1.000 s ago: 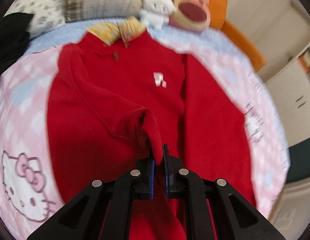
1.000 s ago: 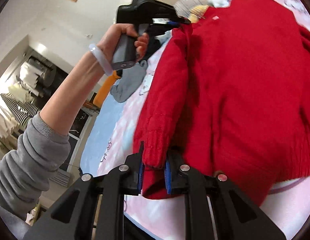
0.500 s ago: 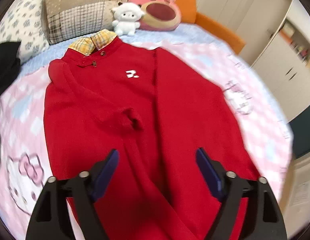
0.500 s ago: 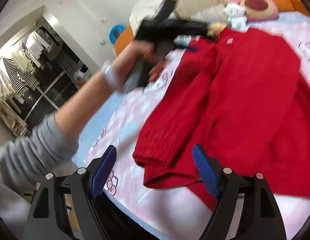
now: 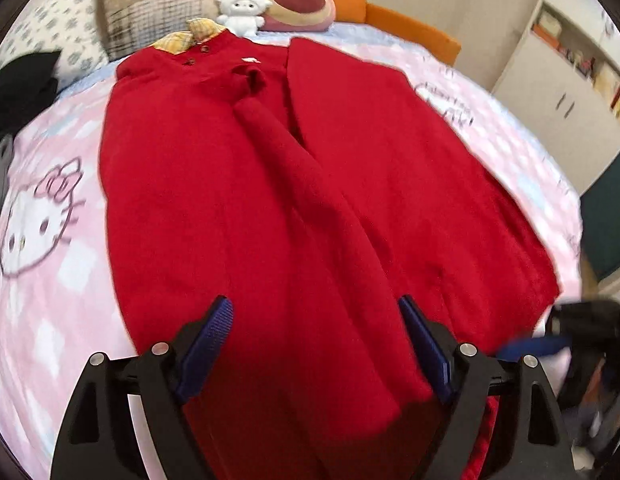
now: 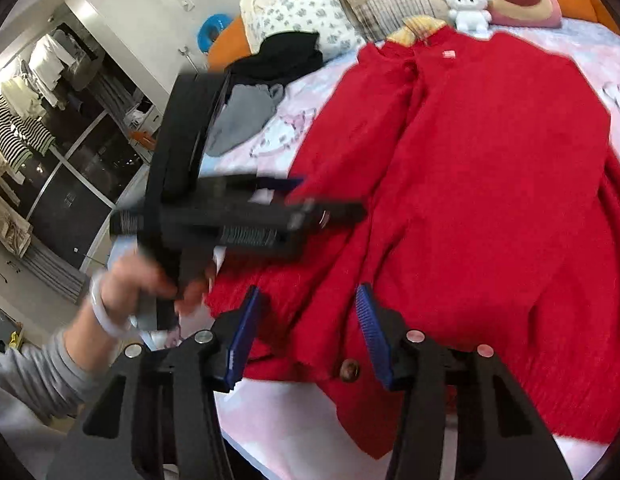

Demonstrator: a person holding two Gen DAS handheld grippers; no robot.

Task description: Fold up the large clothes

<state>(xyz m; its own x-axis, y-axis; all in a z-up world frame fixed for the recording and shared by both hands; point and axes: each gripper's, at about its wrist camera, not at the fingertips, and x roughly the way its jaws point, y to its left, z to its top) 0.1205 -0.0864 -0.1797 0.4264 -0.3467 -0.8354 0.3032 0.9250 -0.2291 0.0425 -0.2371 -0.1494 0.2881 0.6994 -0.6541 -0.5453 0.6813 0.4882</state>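
Observation:
A large red knit cardigan with a yellow plaid collar lies flat on the pink bed. One sleeve lies folded down over its front. My left gripper is open and empty, hovering over the garment's lower middle. In the right wrist view the cardigan fills the right side, a brown button showing at its hem. My right gripper is open and empty above the hem's left part. The left gripper shows blurred at left in the person's hand.
Pillows, a white plush toy and a pink bear cushion sit at the bed's head. Black clothes and a grey garment lie on the bed's left. White cabinets stand to the right.
Both grippers opened and let go of the sleeve, which now lies folded across the cardigan's front. Both pulled back toward the hem; the left gripper swung down close to the right one.

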